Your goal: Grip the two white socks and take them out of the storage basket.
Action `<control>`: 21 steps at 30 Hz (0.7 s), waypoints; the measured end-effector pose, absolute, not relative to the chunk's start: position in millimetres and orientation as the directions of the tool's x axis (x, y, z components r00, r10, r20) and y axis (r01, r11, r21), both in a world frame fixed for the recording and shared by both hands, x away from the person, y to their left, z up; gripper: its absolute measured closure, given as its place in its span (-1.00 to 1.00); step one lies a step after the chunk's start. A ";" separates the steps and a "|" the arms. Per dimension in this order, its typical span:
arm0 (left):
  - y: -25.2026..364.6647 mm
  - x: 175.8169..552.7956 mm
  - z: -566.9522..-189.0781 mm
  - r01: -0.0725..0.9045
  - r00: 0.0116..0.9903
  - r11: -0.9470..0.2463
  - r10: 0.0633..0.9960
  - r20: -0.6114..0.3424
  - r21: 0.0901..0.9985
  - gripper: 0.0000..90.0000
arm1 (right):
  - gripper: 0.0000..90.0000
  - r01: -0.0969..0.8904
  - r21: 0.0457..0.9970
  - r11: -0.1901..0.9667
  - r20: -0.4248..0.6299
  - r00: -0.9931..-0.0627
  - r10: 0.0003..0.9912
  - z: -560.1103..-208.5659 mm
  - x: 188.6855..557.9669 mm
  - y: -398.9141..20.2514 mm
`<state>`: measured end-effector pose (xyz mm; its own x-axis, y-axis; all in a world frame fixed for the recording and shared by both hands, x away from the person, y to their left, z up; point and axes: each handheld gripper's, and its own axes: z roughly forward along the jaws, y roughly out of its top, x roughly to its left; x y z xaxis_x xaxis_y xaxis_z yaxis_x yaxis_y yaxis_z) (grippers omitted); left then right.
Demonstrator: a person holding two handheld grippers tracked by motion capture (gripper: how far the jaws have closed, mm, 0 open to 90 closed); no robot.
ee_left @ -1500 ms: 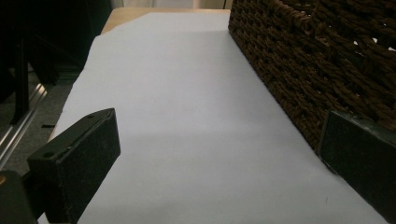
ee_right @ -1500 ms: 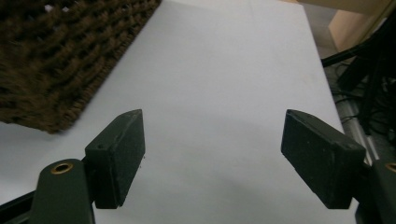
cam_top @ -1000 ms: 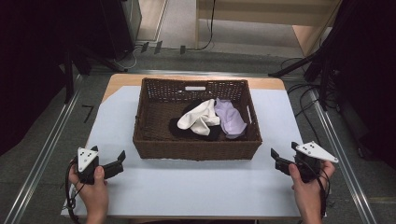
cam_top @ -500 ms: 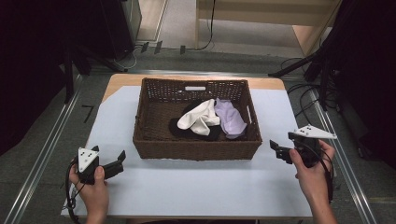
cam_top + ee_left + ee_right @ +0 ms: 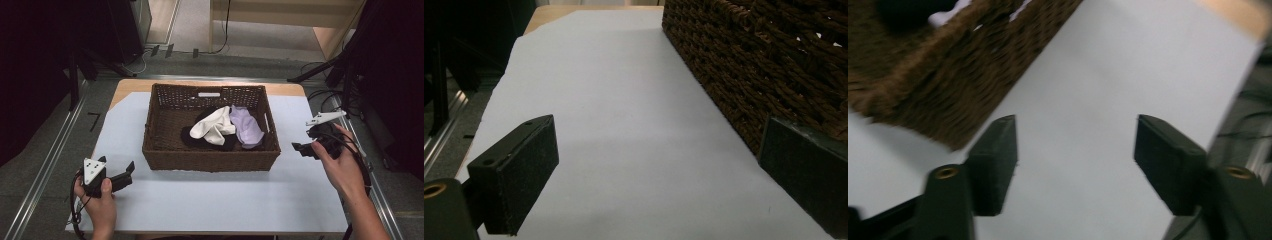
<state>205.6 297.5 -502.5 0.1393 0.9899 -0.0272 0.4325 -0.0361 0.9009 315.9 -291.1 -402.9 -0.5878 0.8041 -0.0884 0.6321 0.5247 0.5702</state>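
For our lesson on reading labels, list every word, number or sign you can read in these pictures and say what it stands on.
None can be read.
The small white tag on the far wall of the brown woven wicker basket: too small and blurred to tell whether it bears any text.
The grey three-cornered plate on the left hand-held gripper: dark dots, no writing.

My left gripper [image 5: 125, 176] low at basket's [image 5: 210, 161] near-left corner, jaws spread wide, empty. My right gripper [image 5: 300, 149] raised beside basket's right wall, tilted, jaws apart, empty. Both hands wrapped round handles.
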 end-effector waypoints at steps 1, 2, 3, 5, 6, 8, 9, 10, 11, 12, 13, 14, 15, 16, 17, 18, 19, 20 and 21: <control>297.4 205.6 -502.6 0.432 0.139 -0.037 0.990 -0.027 0.901 -0.92 | -0.09 0.650 0.548 0.526 -0.039 -0.609 0.792 -400.5 319.0 -292.6; 297.2 205.5 -502.5 0.432 0.138 -0.036 0.990 -0.026 0.901 -0.91 | -0.07 0.664 0.538 0.519 0.013 -0.622 0.783 -398.4 321.7 -294.0; 297.1 205.4 -502.5 0.431 0.139 -0.037 0.990 -0.026 0.902 -0.91 | -0.04 0.671 0.535 0.514 0.044 -0.630 0.776 -396.4 324.0 -295.0; 297.0 205.3 -502.5 0.432 0.138 -0.038 0.990 -0.024 0.901 -0.91 | -0.03 0.675 0.528 0.516 0.055 -0.634 0.772 -393.8 327.2 -294.5; 296.9 205.3 -502.5 0.431 0.137 -0.038 0.990 -0.024 0.901 -0.91 | -0.04 0.672 0.519 0.528 0.054 -0.642 0.765 -393.0 328.6 -293.6; 297.0 205.3 -502.5 0.431 0.138 -0.038 0.990 -0.025 0.901 -0.91 | -0.08 0.673 0.504 0.542 0.053 -0.650 0.758 -392.0 331.0 -290.7; 297.0 205.4 -502.5 0.431 0.138 -0.037 0.990 -0.025 0.901 -0.91 | -0.13 0.671 0.498 0.549 0.054 -0.656 0.752 -391.6 332.3 -289.3; 296.9 205.4 -502.5 0.431 0.138 -0.037 0.990 -0.025 0.901 -0.91 | -0.18 0.668 0.490 0.560 0.057 -0.666 0.744 -391.2 333.4 -287.7; 297.0 205.4 -502.5 0.431 0.139 -0.039 0.990 -0.024 0.902 -0.91 | -0.21 0.669 0.481 0.566 0.057 -0.668 0.742 -390.4 334.1 -285.3; 297.0 205.3 -502.5 0.431 0.138 -0.038 0.990 -0.024 0.901 -0.90 | -0.22 0.665 0.473 0.578 0.053 -0.676 0.735 -389.5 335.3 -283.6; 296.9 205.3 -502.6 0.429 0.139 -0.040 0.990 -0.023 0.902 -0.90 | -0.28 0.659 0.462 0.594 0.047 -0.687 0.725 -388.5 336.4 -281.5; 296.9 205.3 -502.5 0.429 0.139 -0.041 0.990 -0.021 0.902 -0.90 | -0.31 0.655 0.451 0.606 0.037 -0.692 0.721 -386.8 336.6 -278.9; 296.9 205.3 -502.5 0.429 0.139 -0.041 0.990 -0.021 0.902 -0.90 | -0.31 0.645 0.449 0.618 0.022 -0.699 0.714 -384.9 337.2 -277.2; 296.9 205.3 -502.6 0.429 0.139 -0.040 0.990 -0.022 0.903 -0.90 | -0.34 0.642 0.444 0.626 0.022 -0.706 0.708 -382.5 337.6 -275.5; 297.0 205.3 -502.5 0.429 0.139 -0.040 0.990 -0.022 0.903 -0.90 | -0.36 0.632 0.445 0.635 0.022 -0.716 0.698 -380.6 338.4 -274.2; 296.9 205.3 -502.5 0.429 0.139 -0.041 0.990 -0.022 0.902 -0.90 | -0.36 0.632 0.441 0.637 0.022 -0.717 0.697 -378.5 338.8 -272.5; 296.9 205.4 -502.5 0.429 0.139 -0.040 0.990 -0.022 0.902 -0.90 | -0.36 0.626 0.441 0.643 0.024 -0.724 0.689 -376.9 339.9 -271.3; 296.8 205.3 -502.6 0.430 0.138 -0.039 0.990 -0.023 0.902 -0.90 | -0.36 0.623 0.439 0.647 0.026 -0.729 0.684 -375.1 340.7 -269.8; 296.9 205.4 -502.5 0.430 0.139 -0.040 0.990 -0.022 0.902 -0.90 | -0.36 0.617 0.437 0.654 0.026 -0.736 0.677 -373.4 341.6 -268.4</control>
<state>205.4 296.9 -502.5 0.1386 0.9901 -0.0220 0.4295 -0.0401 0.9022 341.6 -268.4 -373.4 -0.7358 0.6767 0.0261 0.6170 0.6541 0.4375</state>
